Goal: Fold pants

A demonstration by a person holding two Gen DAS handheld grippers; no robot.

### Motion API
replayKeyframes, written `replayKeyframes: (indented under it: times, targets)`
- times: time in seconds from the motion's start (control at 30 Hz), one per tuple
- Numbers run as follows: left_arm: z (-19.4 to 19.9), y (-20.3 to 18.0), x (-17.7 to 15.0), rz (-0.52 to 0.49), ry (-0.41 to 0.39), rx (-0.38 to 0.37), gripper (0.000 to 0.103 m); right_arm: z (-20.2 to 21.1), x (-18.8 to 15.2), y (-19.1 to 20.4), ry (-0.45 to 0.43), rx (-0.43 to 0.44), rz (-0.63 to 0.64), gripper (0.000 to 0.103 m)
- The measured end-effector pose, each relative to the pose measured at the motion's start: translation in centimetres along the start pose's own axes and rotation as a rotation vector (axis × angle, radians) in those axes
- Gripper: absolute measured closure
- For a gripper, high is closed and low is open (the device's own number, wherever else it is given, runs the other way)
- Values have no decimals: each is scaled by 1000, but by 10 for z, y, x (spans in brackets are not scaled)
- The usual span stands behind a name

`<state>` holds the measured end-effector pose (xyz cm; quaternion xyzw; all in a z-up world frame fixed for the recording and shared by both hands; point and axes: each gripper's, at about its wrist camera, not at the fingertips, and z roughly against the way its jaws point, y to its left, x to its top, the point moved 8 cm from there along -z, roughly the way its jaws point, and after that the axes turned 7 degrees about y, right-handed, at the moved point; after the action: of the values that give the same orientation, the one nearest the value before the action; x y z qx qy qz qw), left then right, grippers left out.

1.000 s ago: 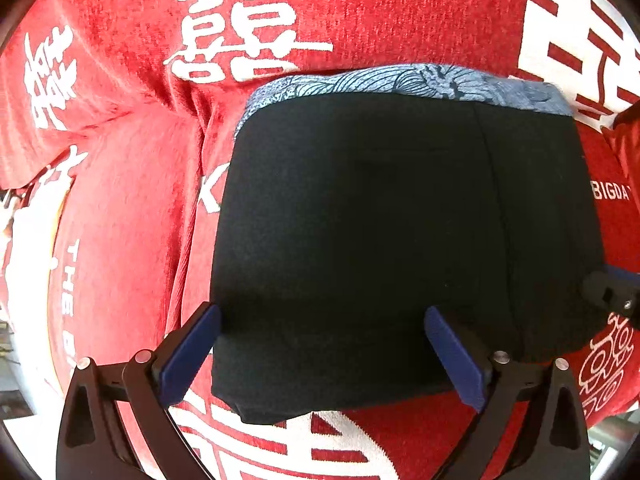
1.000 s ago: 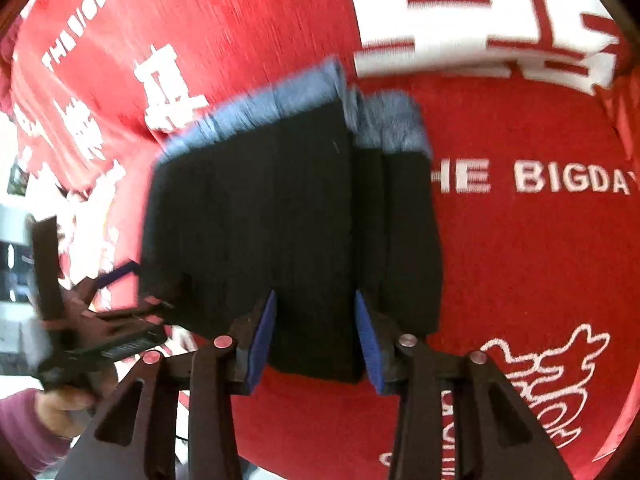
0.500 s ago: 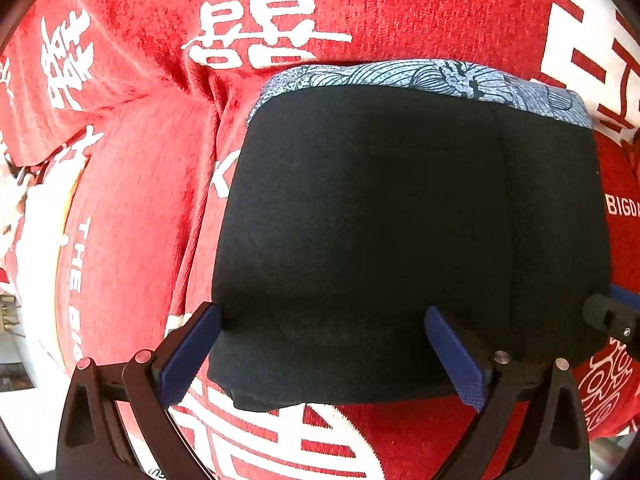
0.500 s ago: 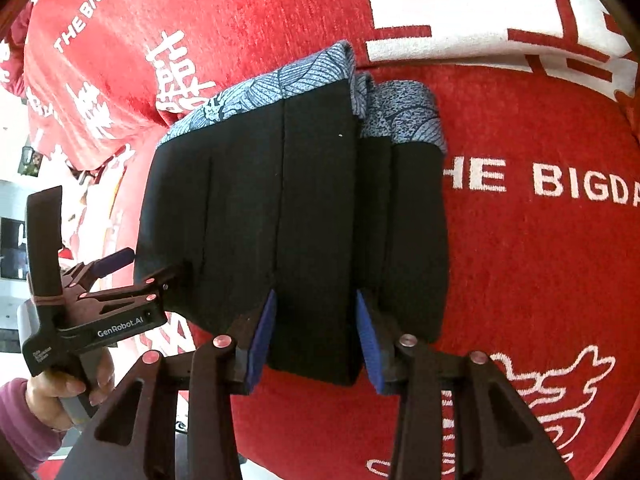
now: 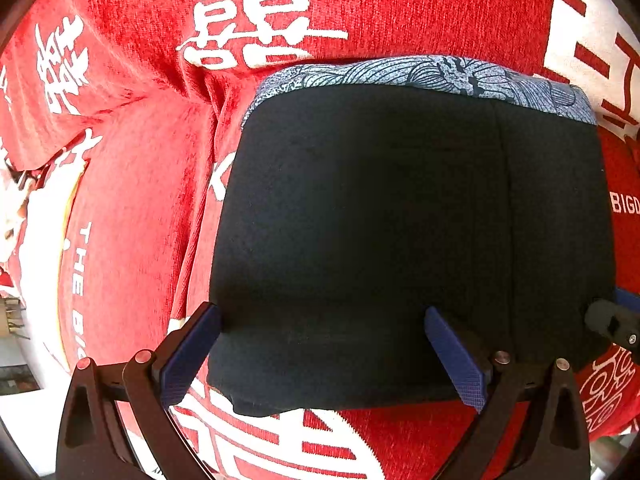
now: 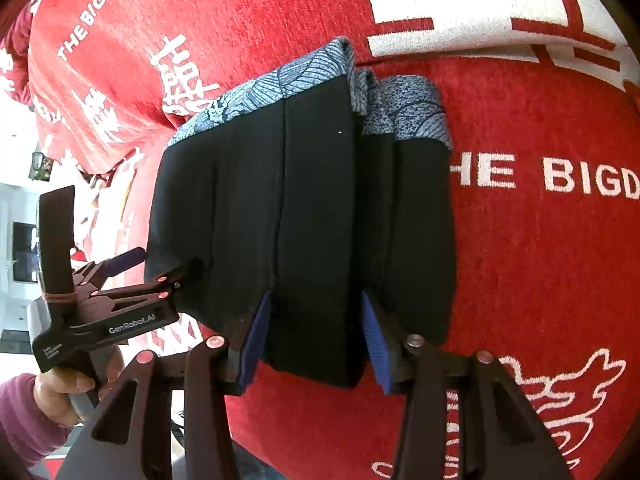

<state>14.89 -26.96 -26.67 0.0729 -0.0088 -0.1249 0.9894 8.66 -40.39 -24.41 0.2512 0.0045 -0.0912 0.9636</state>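
- Left gripper (image 5: 320, 356): jaws wide apart, straddling the near edge of the pants (image 5: 400, 240); nothing clamped.
- Right gripper (image 6: 316, 340): jaws part open around the near fold edge; cannot tell whether the pads bite.
- Pants: black, folded into a thick pad with a patterned waistband (image 5: 432, 76) at the far end, lying on the red cloth (image 5: 132, 216).
- Handling, judged: soft, light, layers liable to slide; grip through all layers at the near corners.
- Hidden: inner layers and underside; the surface under the cloth.
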Motion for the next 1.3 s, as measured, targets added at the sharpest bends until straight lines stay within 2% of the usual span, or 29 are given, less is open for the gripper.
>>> replayKeyframes:
  times: [0.23, 0.3, 0.37, 0.43, 0.53, 0.6, 0.63, 0.77, 0.83, 0.97, 1.1, 1.17, 1.2, 1.23, 1.3]
  targets:
    - [4, 2, 2, -26, -4, -21, 1, 15, 1, -10, -27, 82, -77, 53]
    - [8, 6, 2, -11, -8, -32, 1, 20, 2, -16, -44, 73, -71, 53]
    - [15, 10, 7, -11, -31, -49, 1, 28, 4, -24, -64, 69, -60, 44]
    - [21, 15, 15, -20, -64, -62, 1, 36, 8, -35, -87, 75, -65, 30]
    - [23, 31, 32, -20, -96, -96, 1, 44, 17, -53, -108, 149, -102, 24]
    - [20, 45, 44, 6, -100, -161, 1, 43, 22, -62, -99, 216, -120, 23]
    - [15, 52, 50, 24, -91, -233, 1, 40, 24, -66, -84, 254, -130, 22]
    - [-17, 60, 54, 58, 43, -452, 1, 26, 28, -78, -32, 378, -152, 22]
    - [-29, 57, 52, 60, 84, -517, 1, 17, 27, -79, -5, 441, -161, 22]
    - [-41, 48, 52, 67, 120, -612, 1, 1, 32, -74, 32, 497, -129, 18]
    - [-46, 32, 53, 65, 120, -636, 0, -10, 45, -65, 66, 496, -101, 18]
    - [-44, 28, 55, 65, 94, -616, 0, -13, 49, -64, 79, 483, -115, 19]
    - [-43, 27, 56, 66, 85, -607, 0, -13, 50, -65, 83, 470, -125, 24]
    - [-41, 26, 56, 70, 72, -597, 2, -14, 51, -66, 87, 443, -135, 36]
    - [-32, 24, 54, 70, 47, -606, 15, -14, 51, -68, 89, 421, -158, 48]
